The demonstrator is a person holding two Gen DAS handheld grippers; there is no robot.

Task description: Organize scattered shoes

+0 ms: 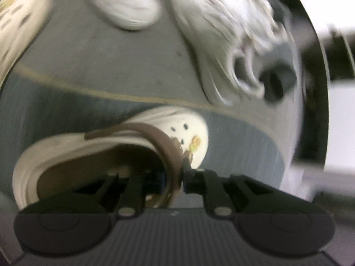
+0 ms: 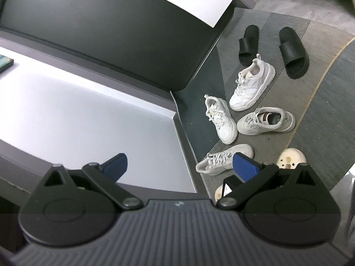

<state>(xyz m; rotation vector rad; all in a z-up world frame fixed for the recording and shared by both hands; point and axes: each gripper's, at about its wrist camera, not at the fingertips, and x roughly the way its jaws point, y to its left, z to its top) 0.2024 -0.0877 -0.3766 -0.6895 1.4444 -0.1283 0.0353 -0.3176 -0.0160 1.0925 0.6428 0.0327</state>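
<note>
In the blurred left wrist view my left gripper is shut on a cream clog, its jaws pinching the shoe's rim where the brown strap crosses. A second cream clog lies at the upper left, and two white sneakers lie beyond. In the right wrist view my right gripper stands open with nothing between its blue pads. It hangs over a white ledge, apart from the white sneakers on the floor.
Two black slides lie on the grey rug at the back. A low white ledge and a dark panel fill the left. A cream clog shows behind the right finger.
</note>
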